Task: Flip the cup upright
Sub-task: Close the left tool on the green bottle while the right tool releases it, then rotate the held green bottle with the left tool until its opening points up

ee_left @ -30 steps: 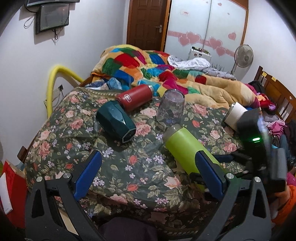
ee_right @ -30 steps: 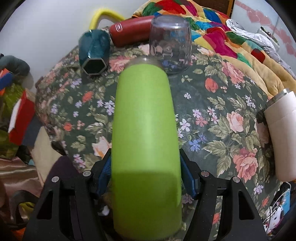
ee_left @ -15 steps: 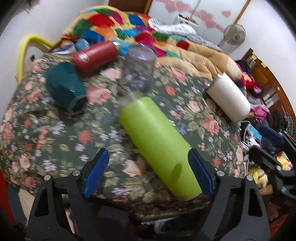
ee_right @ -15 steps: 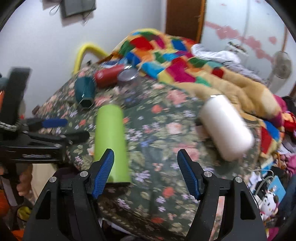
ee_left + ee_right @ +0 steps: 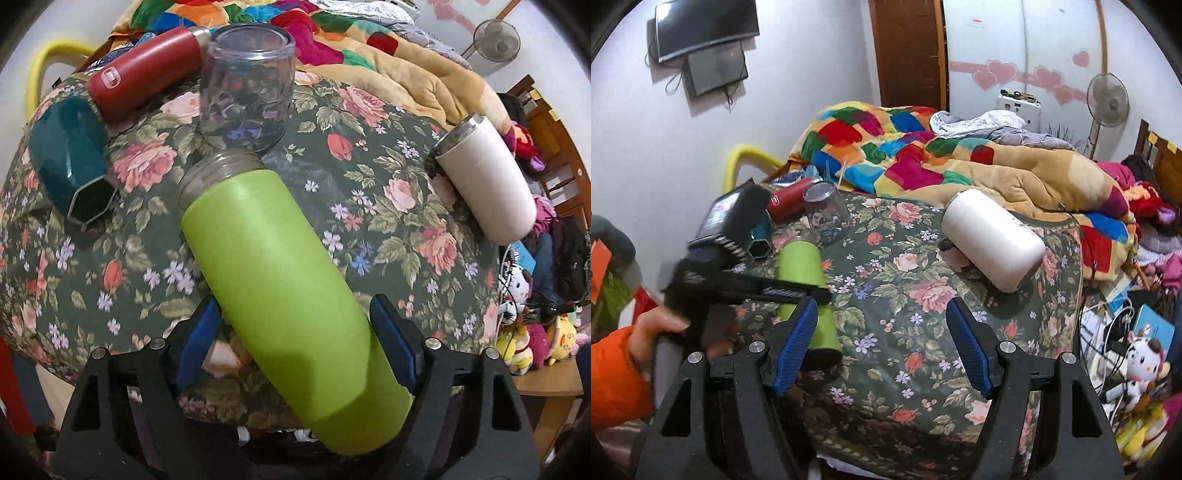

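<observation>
A lime-green cup [image 5: 280,273] lies on its side on the floral bedspread [image 5: 369,206], its clear-rimmed mouth pointing away. My left gripper [image 5: 295,339] straddles the cup's lower body, its blue pads close to both sides with small gaps showing. In the right wrist view the green cup [image 5: 801,273] lies at left with the left gripper's body [image 5: 738,258] over it. My right gripper [image 5: 882,343] is open and empty above the bedspread, to the right of the cup.
A clear glass [image 5: 247,92] stands upside down just beyond the green cup. A red flask [image 5: 144,74], a teal hexagonal cup [image 5: 70,155] and a white tumbler [image 5: 487,184] lie on their sides. A patchwork quilt [image 5: 923,155] is heaped behind.
My right gripper let go of the green cup and drew back to the right. My left gripper came in over the cup and now straddles it, its pads narrowed around the body.
</observation>
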Demonstrator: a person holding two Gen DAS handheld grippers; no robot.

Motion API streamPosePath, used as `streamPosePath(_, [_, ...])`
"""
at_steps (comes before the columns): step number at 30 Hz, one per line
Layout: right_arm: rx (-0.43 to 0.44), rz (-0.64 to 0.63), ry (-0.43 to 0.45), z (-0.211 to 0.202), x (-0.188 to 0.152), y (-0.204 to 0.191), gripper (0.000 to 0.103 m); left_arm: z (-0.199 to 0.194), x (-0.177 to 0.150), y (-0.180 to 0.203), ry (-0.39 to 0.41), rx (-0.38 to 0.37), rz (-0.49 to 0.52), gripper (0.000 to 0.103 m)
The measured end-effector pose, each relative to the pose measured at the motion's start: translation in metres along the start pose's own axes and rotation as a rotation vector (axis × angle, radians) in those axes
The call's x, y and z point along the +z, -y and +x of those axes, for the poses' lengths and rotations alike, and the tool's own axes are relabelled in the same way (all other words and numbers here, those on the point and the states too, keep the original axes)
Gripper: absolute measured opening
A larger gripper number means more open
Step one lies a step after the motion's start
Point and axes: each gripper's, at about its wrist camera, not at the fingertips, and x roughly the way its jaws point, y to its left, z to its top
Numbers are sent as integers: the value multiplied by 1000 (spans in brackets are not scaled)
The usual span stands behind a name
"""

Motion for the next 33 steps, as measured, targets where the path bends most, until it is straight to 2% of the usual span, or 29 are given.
streamPosePath(5, [-19,-18,4,-5,-8,-2,70,21,13,-3,-62,-31,-58,81])
streamPosePath(9, [-18,-13,6,-9,-11,1,70,23,17,10,-25,25,-33,79])
streamPosePath(13, [-26,-10,10,-13,-11,2,70,17,11,22,35,85,43,72])
streamPosePath(16, [-34,-11,18,-16,-11,5,70,-1,1,35,91,87,120,64])
streamPosePath(24, [-51,11,26,-16,-10,12,70,-74,-28,70,311,101,335,63])
streamPosePath(29, [-54,27,31,-16,-9,17,70,-99,-30,73,379,79,360,63])
streamPosePath(33, [-57,34,34,-15,-6,19,70,-99,-21,82,409,105,375,63])
